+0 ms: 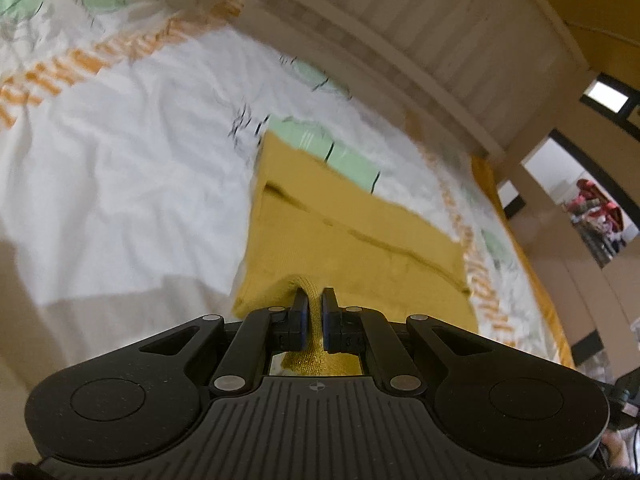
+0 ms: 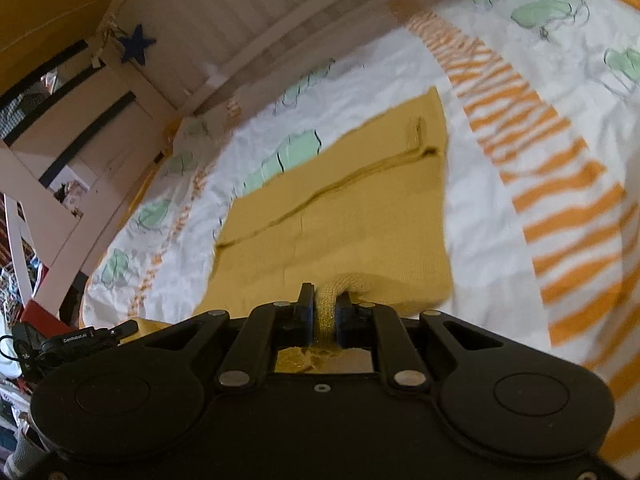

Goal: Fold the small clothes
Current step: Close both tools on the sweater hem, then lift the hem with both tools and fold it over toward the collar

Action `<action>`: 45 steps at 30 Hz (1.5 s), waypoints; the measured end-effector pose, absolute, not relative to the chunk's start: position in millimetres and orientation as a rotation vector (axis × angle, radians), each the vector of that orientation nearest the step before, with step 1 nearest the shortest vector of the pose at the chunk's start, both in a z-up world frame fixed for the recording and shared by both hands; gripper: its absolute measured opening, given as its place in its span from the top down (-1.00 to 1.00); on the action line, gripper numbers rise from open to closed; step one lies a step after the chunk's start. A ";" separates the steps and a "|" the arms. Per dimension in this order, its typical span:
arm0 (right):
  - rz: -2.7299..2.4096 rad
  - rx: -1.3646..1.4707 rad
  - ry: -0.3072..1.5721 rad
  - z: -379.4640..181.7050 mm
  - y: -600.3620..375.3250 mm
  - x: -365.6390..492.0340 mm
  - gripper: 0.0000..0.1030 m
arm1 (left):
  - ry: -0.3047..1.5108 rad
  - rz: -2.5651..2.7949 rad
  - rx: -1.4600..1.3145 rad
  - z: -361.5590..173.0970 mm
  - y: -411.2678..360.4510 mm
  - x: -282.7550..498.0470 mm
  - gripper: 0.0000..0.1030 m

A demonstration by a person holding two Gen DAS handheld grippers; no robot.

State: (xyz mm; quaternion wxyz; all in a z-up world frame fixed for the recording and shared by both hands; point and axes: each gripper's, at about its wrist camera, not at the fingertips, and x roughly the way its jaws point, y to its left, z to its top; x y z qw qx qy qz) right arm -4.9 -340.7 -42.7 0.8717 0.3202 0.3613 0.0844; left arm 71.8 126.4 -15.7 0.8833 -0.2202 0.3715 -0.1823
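above the bedsheet (image 1: 120, 160), both tilted-down grippers, left gripper (image 1: 315, 300) and right gripper (image 2: 325, 300), pinch the mustard garment (image 1: 340, 240).

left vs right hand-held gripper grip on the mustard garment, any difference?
The left hand-held gripper pinches a thin, flat bit of the mustard garment; the right hand-held gripper clamps a thicker rolled bunch. Left's fingers sit nearly together, right's stand wider. Both are shut on the near edge, over the patterned bedsheet.

matt ribbed-knit mustard garment (image 2: 352, 216), crumpled cotton sheet (image 2: 480, 240)
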 end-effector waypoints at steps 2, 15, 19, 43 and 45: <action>0.176 0.676 0.737 -39.3 -344.6 3.8 0.66 | 0.750 -0.386 -0.459 -7.3 121.6 82.1 0.89; 0.115 0.682 0.641 -23.7 -379.9 93.9 0.66 | 0.648 -0.348 -0.496 21.3 98.5 169.1 0.90; 0.091 0.658 0.649 -30.7 -387.9 130.6 0.66 | 0.628 -0.325 -0.482 18.9 88.1 199.6 0.90; 0.022 0.599 0.713 -118.3 -399.8 232.0 0.38 | 0.701 -0.162 -0.409 -54.7 63.1 305.4 0.62; 0.010 0.614 0.697 -117.9 -401.6 230.1 -0.03 | 0.696 -0.134 -0.399 -52.4 65.4 306.9 0.41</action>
